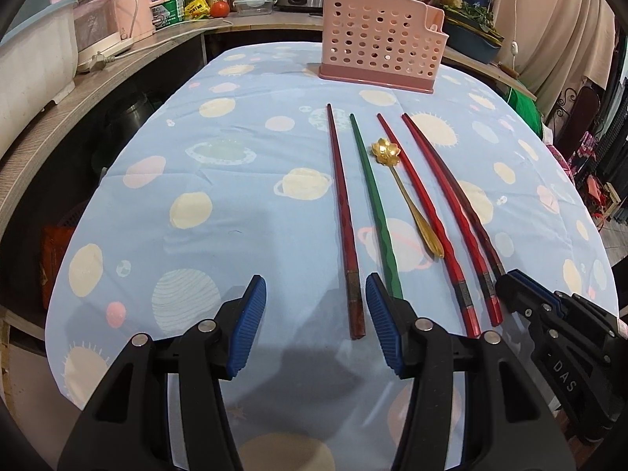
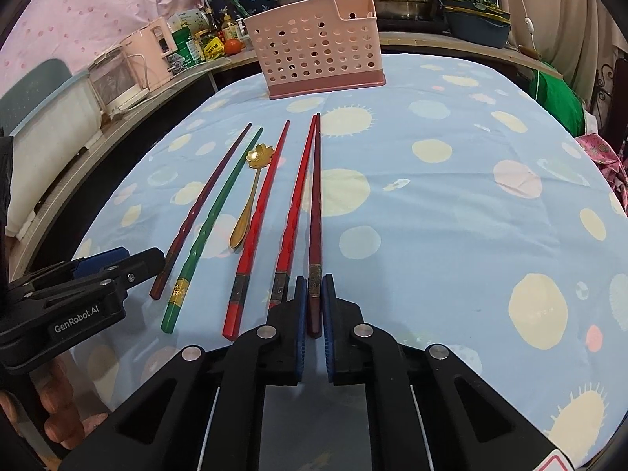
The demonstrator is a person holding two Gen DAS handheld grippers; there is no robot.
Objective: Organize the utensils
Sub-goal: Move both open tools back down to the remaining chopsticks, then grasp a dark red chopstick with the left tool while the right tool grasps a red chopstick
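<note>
The right gripper [image 2: 314,294] has its fingers pinched on the thick end of the dark maroon lacquered chopstick [image 2: 315,235], rightmost in the row on the worktop. Thin, stiff, light and probably slippery, it may pivot. The left gripper [image 1: 316,310] stands half open, empty.

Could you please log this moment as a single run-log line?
left gripper: open, over dark red chopstick | right gripper: shut on dark chopstick | pink holder: empty | spoon: on table

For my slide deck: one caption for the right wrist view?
Right gripper shut on the dark chopstick, rightmost of five beside a gold spoon, pink holder behind.
</note>
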